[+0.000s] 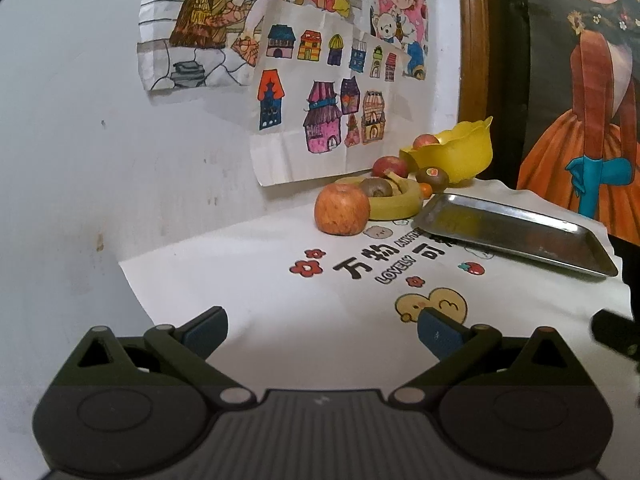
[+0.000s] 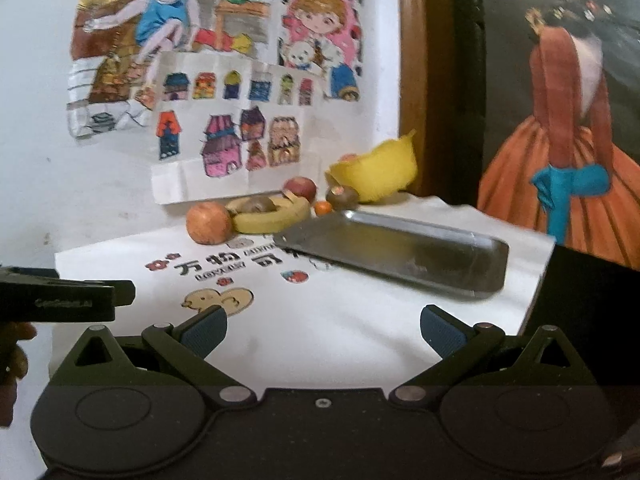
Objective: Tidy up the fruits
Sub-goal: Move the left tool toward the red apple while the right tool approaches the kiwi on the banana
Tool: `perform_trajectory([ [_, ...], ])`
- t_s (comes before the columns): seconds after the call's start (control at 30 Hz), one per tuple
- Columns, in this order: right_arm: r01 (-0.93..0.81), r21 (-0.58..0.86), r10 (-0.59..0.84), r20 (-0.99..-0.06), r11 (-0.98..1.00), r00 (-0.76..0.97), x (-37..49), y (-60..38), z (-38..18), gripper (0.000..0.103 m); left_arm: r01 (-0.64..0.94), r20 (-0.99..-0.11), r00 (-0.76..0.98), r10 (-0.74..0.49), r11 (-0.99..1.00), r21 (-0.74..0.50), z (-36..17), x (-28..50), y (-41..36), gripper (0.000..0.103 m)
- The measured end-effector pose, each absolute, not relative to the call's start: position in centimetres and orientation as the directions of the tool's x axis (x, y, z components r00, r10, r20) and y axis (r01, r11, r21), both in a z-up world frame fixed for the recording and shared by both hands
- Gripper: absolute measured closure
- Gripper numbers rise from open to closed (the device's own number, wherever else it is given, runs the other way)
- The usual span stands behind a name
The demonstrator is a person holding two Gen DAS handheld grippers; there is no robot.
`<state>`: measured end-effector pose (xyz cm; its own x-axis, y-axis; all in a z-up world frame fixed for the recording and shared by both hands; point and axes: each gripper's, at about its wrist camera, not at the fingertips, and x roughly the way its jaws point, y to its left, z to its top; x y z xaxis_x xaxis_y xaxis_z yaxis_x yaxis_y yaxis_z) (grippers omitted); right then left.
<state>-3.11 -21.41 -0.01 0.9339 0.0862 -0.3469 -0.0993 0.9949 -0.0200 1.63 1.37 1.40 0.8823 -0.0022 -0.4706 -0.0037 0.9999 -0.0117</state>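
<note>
left gripper [image 1: 322,334] spread, empty | right gripper [image 2: 323,330] likewise (level, above cloth [image 2: 340,320])

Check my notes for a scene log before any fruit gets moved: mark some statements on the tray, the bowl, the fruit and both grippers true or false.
1. The metal tray holds no fruit. True.
2. The left gripper is shut on an apple. False: its jaws stand wide open over the cloth, holding nothing.
3. A fruit sits inside the yellow bowl. True: a reddish one shows above its rim.
4. The large apple lies on the tray. False: it sits on the tablecloth beside the banana.
5. The right gripper is open. True.
</note>
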Motion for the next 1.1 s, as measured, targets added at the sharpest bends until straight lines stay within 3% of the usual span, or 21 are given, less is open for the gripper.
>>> perform_trajectory([
  [0.27, -0.196, -0.095, 0.162, -0.282, 0.976, 0.946, -2.6, -21.5, 3.6, 0.001, 0.013, -0.468, 0.884, -0.006, 1.000, 0.011, 3.1, 3.6, 2.5, 0.000],
  [0.43, -0.219, -0.069, 0.200, -0.208, 0.973, 0.957, -1.5, -22.2, 6.9, 0.001, 0.048, -0.463, 0.886, -0.040, 0.999, 0.005, 5.0, 5.4, 3.4, 0.000],
  [0.57, -0.240, -0.012, 0.235, -0.158, 0.971, 0.959, 0.5, -22.5, 9.5, 0.000, 0.072, -0.411, 0.909, -0.074, 0.997, -0.019, 7.0, 7.0, 4.3, 0.000],
  [0.67, -0.271, -0.045, 0.263, -0.143, 0.961, 0.954, 2.8, -21.9, 10.4, 0.001, 0.080, -0.359, 0.930, -0.080, 0.997, -0.014, 7.7, 8.7, 4.9, 0.000],
  [0.83, -0.324, -0.147, 0.290, -0.211, 0.934, 0.933, 7.2, -20.1, 9.3, 0.001, 0.135, -0.383, 0.914, -0.133, 0.991, -0.022, 6.3, 12.5, 5.9, 0.000],
  [1.1, -0.451, -0.118, 0.381, -0.377, 0.884, 0.845, 13.3, -19.3, 5.3, 0.001, 0.249, -0.447, 0.863, -0.236, 0.968, -0.031, 3.2, 17.3, 5.0, 0.000],
])
